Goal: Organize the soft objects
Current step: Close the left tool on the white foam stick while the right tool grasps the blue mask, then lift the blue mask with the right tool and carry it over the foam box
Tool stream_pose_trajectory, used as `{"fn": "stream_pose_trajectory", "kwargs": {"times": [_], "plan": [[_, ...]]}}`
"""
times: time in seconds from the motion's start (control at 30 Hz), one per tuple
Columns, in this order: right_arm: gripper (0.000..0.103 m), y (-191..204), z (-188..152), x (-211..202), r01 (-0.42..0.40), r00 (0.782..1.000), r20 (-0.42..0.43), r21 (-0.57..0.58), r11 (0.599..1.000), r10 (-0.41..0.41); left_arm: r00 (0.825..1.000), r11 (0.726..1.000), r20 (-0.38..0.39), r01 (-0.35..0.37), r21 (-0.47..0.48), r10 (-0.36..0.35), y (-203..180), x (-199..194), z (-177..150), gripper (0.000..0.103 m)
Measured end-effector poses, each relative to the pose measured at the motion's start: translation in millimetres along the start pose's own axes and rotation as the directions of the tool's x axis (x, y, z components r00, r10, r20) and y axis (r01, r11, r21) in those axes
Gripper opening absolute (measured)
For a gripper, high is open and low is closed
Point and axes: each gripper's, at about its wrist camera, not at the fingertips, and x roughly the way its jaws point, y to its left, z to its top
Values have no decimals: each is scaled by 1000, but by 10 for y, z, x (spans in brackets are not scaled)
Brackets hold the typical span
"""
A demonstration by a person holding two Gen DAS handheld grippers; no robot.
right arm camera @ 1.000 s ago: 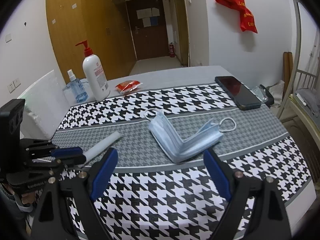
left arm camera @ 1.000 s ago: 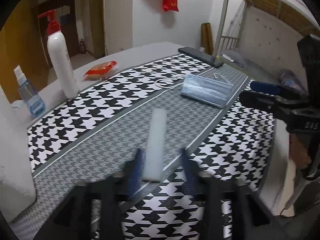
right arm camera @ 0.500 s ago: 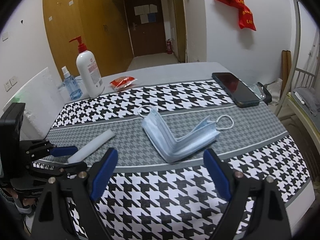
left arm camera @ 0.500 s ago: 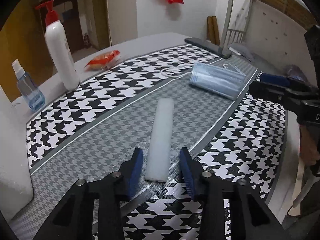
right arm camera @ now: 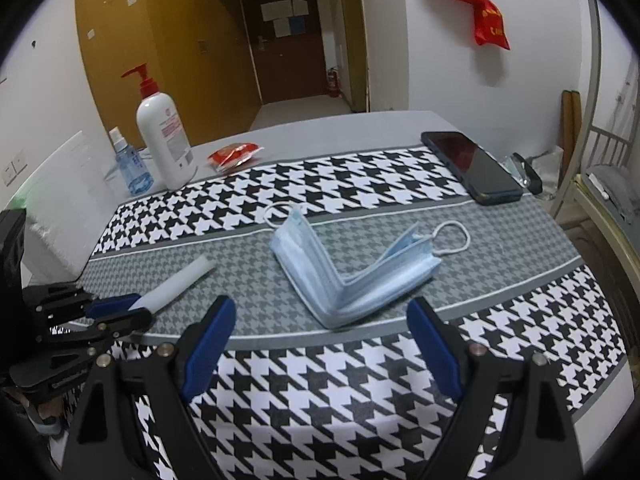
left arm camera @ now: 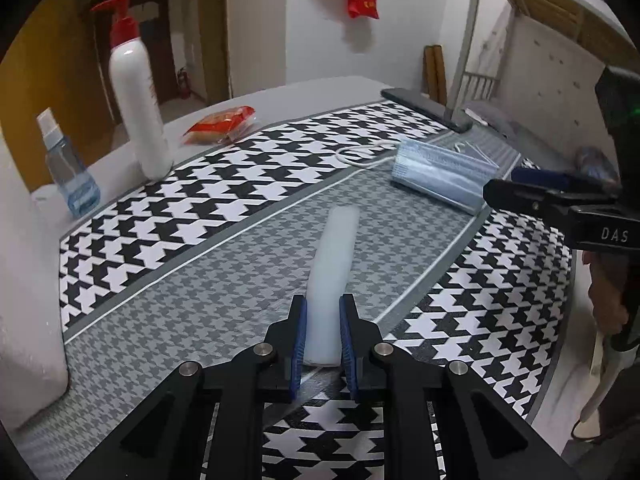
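Since the earlier frame the left gripper jaws have been closing and now pinch the near end of the white foam strip, which lies lengthwise on the grey band of the houndstooth cloth; an end grip likely lets the strip be lifted without crushing its middle. Beyond and right of the strip sits the folded stack of blue face masks, ear loops trailing. Right gripper hangs spread wide and empty, just short of the masks, probably staged for them. "DAS" reads on its body. Pump bottle stands far left of the strip; label unreadable
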Motion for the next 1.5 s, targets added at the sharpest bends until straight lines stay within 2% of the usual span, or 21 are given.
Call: {"fn": "stream_pose_trajectory", "kwargs": {"times": [0.17, 0.37, 0.5, 0.77, 0.9, 1.07, 1.2, 1.5], "plan": [[90, 11, 25, 120, 25, 999, -27, -2, 1000, -25, 1000, 1000, 25, 11, -29, -10, 54, -47, -24, 18], [90, -8, 49, 281, 78, 995, -61, -14, 997, -78, 999, 1000, 35, 11, -13, -10, 6, -69, -58, 18], [85, -25, 75, 351, 100, 992, -70, -26, 995, -101, 999, 1000, 45, 8, -24, -7, 22, -90, -67, 18], [61, -60, 66, 430, 96, 990, -104, -12, 995, -97, 999, 999, 44, 10, -32, -9, 38, -80, -66, 18], [39, -91, 70, 406, 92, 991, -101, 13, 996, -90, 999, 999, 46, 6, -33, -5, 33, -85, -66, 18], [20, -67, 60, 350, 70, 994, -88, 15, 997, -68, 999, 999, 52, 1, -42, 1, 46, -98, -67, 18], [17, -22, 53, 220, 53, 997, -55, 23, 998, -51, 998, 999, 69, -4, -42, 7, 36, -156, -70, 18], [17, 156, -26, -121, 0, 1000, 30, 8, 1000, -1, 993, 999, 120, 10, -43, -4, -30, -363, -29, 18]]}}
